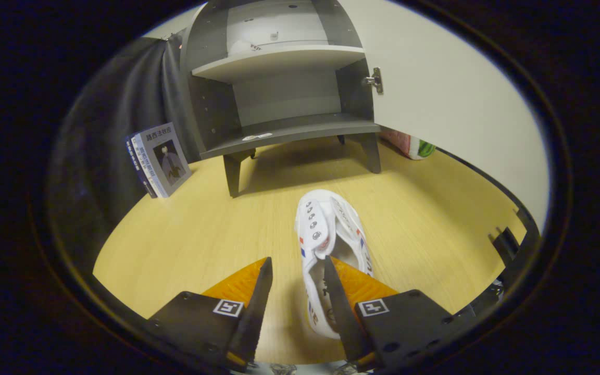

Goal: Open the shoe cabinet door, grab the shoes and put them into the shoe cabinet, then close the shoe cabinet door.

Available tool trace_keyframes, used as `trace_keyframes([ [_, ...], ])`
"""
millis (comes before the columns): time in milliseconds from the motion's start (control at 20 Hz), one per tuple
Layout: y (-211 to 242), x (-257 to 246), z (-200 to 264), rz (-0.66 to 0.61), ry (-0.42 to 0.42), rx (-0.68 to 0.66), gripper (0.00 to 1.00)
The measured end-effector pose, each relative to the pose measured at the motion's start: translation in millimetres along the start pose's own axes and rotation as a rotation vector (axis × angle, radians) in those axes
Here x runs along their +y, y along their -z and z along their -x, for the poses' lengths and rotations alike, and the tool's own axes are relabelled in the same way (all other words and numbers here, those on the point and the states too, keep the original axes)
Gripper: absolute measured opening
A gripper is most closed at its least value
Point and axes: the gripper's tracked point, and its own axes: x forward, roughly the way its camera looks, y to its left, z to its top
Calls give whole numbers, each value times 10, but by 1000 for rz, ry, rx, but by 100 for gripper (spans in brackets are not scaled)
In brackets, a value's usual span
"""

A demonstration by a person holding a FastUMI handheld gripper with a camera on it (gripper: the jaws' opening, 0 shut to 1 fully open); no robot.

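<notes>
A white shoe (331, 229) with dark printed marks lies on the wooden floor (185, 234), toe pointing toward the cabinet. Its heel end reaches back between my fingers, close against the right one and apart from the left one. My gripper (297, 259) is open and low over the floor. Beyond the shoe stands the grey shoe cabinet (284, 104) on short legs, its pale door (435, 94) swung wide open to the right. Another white object (248, 48), perhaps a second shoe, rests on the cabinet's upper shelf. The lower shelf holds just a small white sticker.
A few books (158, 159) lean against the dark cloth wall left of the cabinet. A red and green package (409, 146) sits on the floor behind the open door. Dark fixtures (505, 245) stand at the floor's right edge.
</notes>
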Motion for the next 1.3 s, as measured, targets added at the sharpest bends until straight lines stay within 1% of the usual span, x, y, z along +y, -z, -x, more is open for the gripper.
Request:
trace_keyframes([
  [150,20,-19,-75,20,31,25,65],
  [300,36,-18,-175,14,42,41,65],
  [400,3,21,-246,17,33,37,65],
  [550,-40,11,-340,12,41,28,65],
  [700,-68,-52,-407,10,64,22,61],
  [850,-59,-97,-458,-8,53,34,45],
  [900,-55,-73,-458,-2,35,35,45],
  [1000,-66,-65,-463,23,34,37,39],
  [1050,-98,-17,-417,25,13,34,36],
  [1100,-56,20,-487,18,-5,46,29],
  [1250,-79,38,-484,-5,-33,38,4],
  [1300,-67,39,-488,-6,-42,45,4],
])
